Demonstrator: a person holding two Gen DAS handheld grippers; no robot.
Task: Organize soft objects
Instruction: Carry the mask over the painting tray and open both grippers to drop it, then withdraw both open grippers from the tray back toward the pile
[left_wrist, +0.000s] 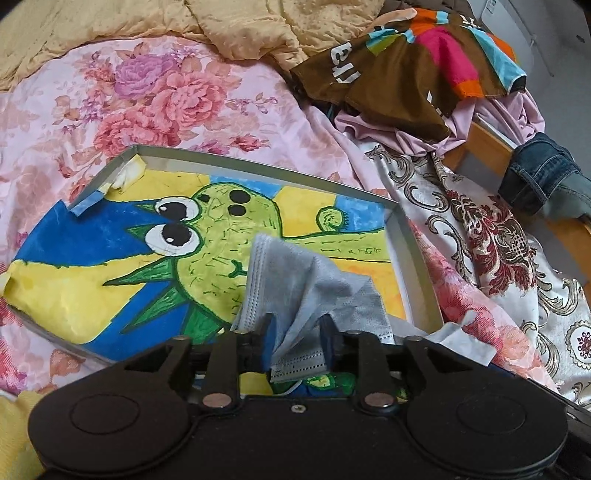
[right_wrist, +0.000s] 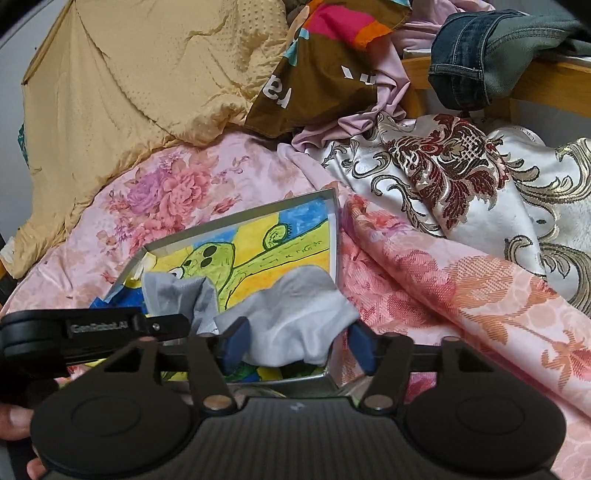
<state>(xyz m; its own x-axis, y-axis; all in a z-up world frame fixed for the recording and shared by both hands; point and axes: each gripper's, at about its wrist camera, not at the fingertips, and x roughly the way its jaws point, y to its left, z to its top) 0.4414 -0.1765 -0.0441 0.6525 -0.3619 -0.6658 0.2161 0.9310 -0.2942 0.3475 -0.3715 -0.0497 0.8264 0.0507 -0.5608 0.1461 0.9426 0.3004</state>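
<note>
Raised lettering reading "GenRobot.AI" runs along the black side of the left gripper (right_wrist: 110, 328), seen from the right wrist view; the letters are tone-on-tone and faint.

The brown cloth with bright coloured stripes (left_wrist: 406, 70) carries large white printed letters. In the left wrist view they appear turned on their side and partly folded under, something like "ell", with no whole word legible. In the right wrist view the same cloth (right_wrist: 325, 74) shows an upside-down fragment, roughly "ej" or "fe", beside small white dashes; it cannot be read with certainty.

Small pen marks on the cactus drawing (left_wrist: 221, 236) in the tray are scribbles, not legible writing.
</note>
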